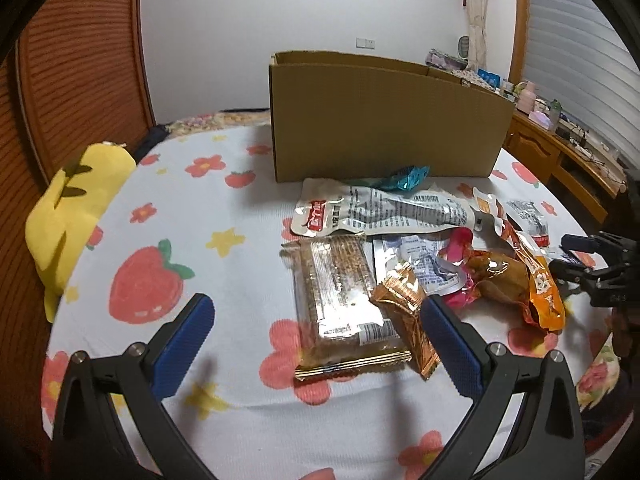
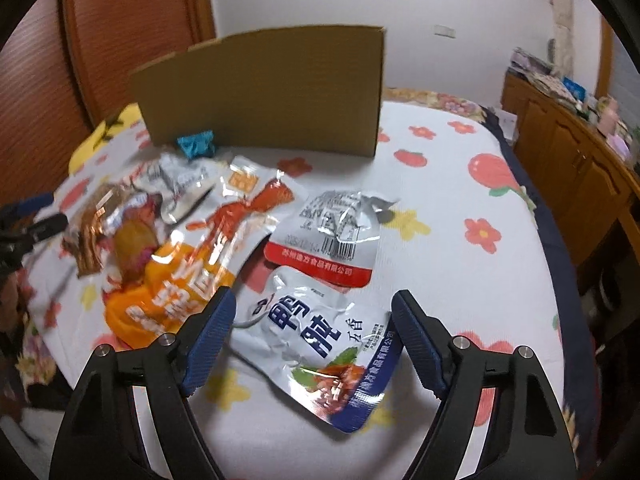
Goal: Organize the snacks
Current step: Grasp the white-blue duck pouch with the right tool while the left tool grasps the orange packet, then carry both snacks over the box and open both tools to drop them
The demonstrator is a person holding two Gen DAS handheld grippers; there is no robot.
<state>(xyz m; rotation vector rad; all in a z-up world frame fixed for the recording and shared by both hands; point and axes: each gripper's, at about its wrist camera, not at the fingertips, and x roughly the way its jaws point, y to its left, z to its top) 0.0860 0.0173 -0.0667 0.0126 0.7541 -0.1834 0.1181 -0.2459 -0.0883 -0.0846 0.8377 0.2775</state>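
Several snack packets lie in a pile on the bed in front of an open cardboard box [image 1: 384,120]. My left gripper [image 1: 316,320] is open, its jaws on either side of a clear-wrapped brown biscuit pack [image 1: 340,296], with a copper foil packet [image 1: 408,312] by its right finger. My right gripper [image 2: 314,320] is open, its jaws on either side of a white and blue pouch [image 2: 324,344]. A white and red pouch [image 2: 332,236] lies just beyond that pouch, and an orange packet [image 2: 176,276] to the left. The box [image 2: 272,88] stands behind. The right gripper also shows in the left wrist view [image 1: 576,256].
The bed has a white sheet [image 1: 224,208] with strawberries and flowers. A yellow plush toy [image 1: 76,204] lies at the left edge. A long silver pouch [image 1: 380,212] and a teal wrapper [image 1: 408,178] lie by the box. A wooden dresser [image 2: 576,168] stands to the right.
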